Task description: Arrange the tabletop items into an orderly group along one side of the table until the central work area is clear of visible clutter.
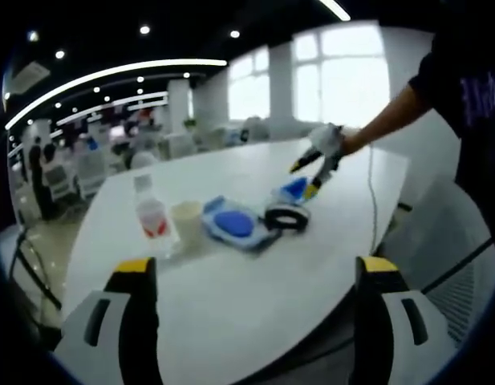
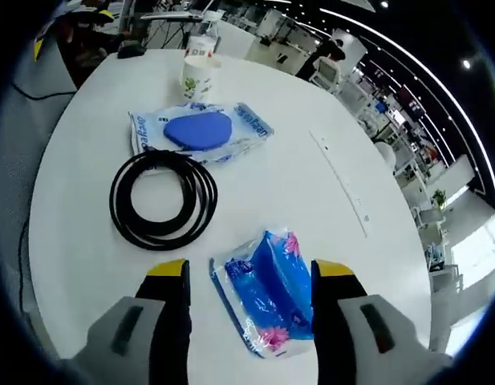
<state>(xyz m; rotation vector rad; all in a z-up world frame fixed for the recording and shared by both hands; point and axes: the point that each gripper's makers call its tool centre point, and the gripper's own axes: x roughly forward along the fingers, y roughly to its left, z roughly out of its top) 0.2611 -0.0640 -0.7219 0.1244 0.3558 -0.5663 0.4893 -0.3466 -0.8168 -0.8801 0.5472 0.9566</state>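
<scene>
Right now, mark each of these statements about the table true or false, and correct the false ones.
1. The black cable coil lies between the blue tissue pack and the bagged blue item. True.
2. The right gripper is shut on the cable coil. False: its jaws stand open around the tissue pack.
3. The paper cup lies tipped over. False: it stands upright.
4. The left gripper is open, holding nothing. True.

Black cable [image 2: 163, 198]; blue pink-flowered packet [image 2: 267, 290]; white table [image 2: 327, 184].
</scene>
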